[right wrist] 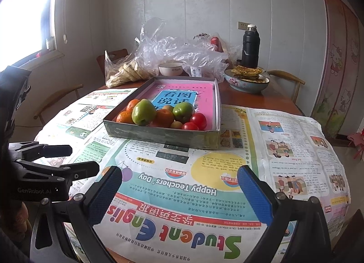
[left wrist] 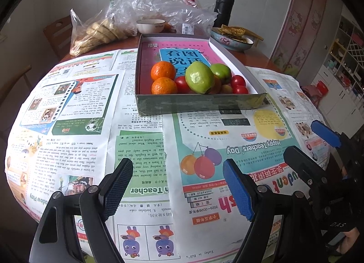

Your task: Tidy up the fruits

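Observation:
A shallow cardboard box (left wrist: 200, 103) (right wrist: 159, 136) lies on the newspaper-covered table, with a pink book as its floor. Its near end holds a pile of fruit: oranges (left wrist: 162, 71) (right wrist: 124, 117), green apples (left wrist: 199, 77) (right wrist: 143, 113) and red tomatoes (left wrist: 237, 80) (right wrist: 198, 119). My left gripper (left wrist: 177, 188) (right wrist: 75, 160) hangs open over the newspaper, well short of the box, with nothing between its fingers. To its right, my right gripper (right wrist: 179, 194) (left wrist: 311, 147) is also open and holds nothing, likewise short of the box.
Beyond the box are clear plastic bags (left wrist: 109, 28) of biscuits, a white bowl (left wrist: 150, 25), a black flask (left wrist: 224, 6) and a patterned bowl of flatbread (left wrist: 232, 38). Wooden chairs (right wrist: 56, 99) stand around the table. Newspaper (left wrist: 68, 126) covers the near tabletop.

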The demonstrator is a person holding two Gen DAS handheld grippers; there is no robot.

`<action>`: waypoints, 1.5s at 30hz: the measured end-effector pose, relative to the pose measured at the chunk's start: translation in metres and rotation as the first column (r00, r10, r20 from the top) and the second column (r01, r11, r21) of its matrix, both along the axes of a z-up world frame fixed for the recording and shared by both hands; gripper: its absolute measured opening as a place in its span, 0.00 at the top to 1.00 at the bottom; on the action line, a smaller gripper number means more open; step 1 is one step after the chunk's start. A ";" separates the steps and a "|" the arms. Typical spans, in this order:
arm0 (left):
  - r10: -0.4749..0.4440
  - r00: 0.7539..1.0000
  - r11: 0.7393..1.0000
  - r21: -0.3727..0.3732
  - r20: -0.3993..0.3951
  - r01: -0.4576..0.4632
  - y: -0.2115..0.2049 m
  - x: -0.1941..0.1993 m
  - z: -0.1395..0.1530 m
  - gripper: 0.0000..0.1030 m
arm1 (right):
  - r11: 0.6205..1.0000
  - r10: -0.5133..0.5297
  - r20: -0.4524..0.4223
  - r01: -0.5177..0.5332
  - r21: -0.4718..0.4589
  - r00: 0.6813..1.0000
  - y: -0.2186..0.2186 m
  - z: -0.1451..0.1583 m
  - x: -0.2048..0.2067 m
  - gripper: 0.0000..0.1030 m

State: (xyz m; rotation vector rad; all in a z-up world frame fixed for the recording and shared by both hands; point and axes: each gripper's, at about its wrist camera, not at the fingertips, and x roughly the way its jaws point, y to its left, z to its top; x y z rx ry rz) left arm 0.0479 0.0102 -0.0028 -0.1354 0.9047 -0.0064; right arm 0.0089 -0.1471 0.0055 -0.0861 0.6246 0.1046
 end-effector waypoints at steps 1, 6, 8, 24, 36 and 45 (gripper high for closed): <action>0.000 1.000 1.000 0.000 -0.001 0.000 0.000 0.000 0.000 0.20 | 1.000 0.001 -0.001 -0.001 0.000 1.000 0.000 0.000 0.000 0.01; -0.003 1.000 1.000 0.005 -0.004 0.003 -0.003 -0.001 -0.001 0.20 | 1.000 -0.001 -0.003 0.001 -0.002 1.000 -0.001 -0.001 -0.001 0.01; -0.004 1.000 1.000 0.006 -0.003 0.004 -0.002 -0.001 -0.001 0.20 | 1.000 0.001 -0.002 -0.001 -0.002 1.000 0.000 -0.001 0.000 0.01; -0.009 1.000 1.000 0.012 0.002 0.009 -0.004 -0.003 -0.001 0.20 | 1.000 -0.001 -0.003 0.001 -0.006 1.000 0.000 0.000 -0.001 0.01; -0.006 1.000 1.000 0.024 0.002 0.006 -0.006 -0.005 -0.002 0.20 | 1.000 -0.002 -0.004 0.002 -0.009 1.000 0.000 0.000 -0.002 0.01; -0.006 1.000 1.000 0.023 -0.003 0.006 -0.005 -0.004 -0.002 0.20 | 1.000 -0.001 -0.005 0.001 -0.012 1.000 -0.001 0.000 -0.002 0.01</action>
